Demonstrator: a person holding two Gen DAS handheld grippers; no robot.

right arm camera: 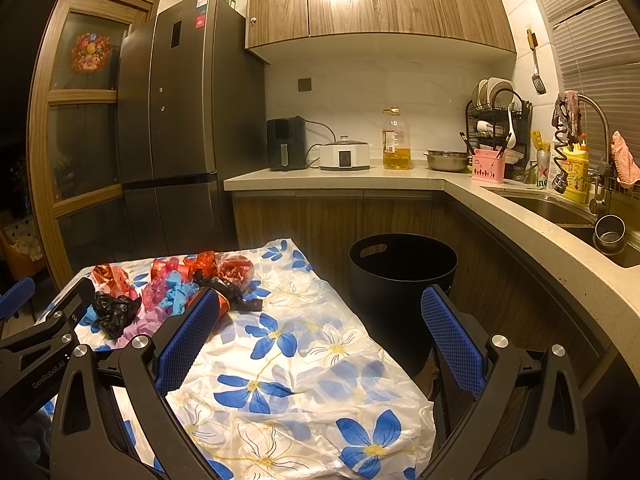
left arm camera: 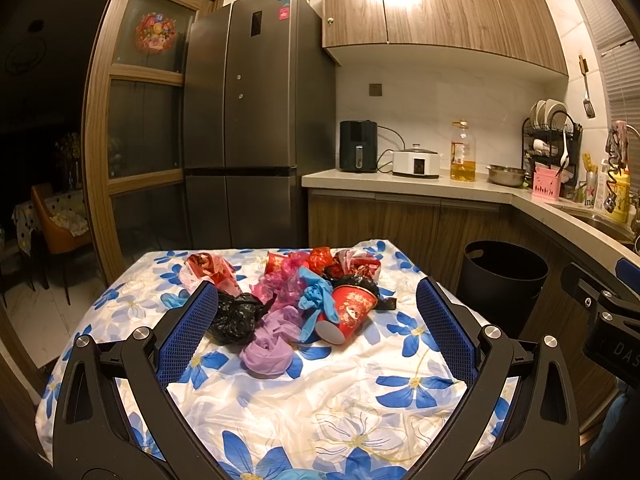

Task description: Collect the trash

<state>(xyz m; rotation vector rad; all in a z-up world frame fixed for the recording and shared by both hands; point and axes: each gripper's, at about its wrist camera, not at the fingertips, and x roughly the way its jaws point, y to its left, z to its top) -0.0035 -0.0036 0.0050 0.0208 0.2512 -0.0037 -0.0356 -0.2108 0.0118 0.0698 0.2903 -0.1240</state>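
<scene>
A heap of trash lies on the flowered tablecloth (left arm camera: 304,392): a red paper cup (left arm camera: 352,312) on its side, a blue glove (left arm camera: 316,300), a crumpled black bag (left arm camera: 236,316), a purple bag (left arm camera: 268,348), pink plastic (left arm camera: 284,280) and red wrappers (left arm camera: 208,270). My left gripper (left arm camera: 316,300) is open, hovering just short of the heap, nothing between its fingers. My right gripper (right arm camera: 320,312) is open and empty over the table's right half, the heap (right arm camera: 172,288) to its left. A black trash bin (right arm camera: 402,276) stands on the floor right of the table.
A dark fridge (left arm camera: 248,128) stands behind the table. The counter (right arm camera: 340,176) holds an air fryer, a cooker, an oil bottle (right arm camera: 396,140), a steel bowl and a dish rack. The sink (right arm camera: 560,208) is at the right. A wooden glass door (left arm camera: 140,120) is at left.
</scene>
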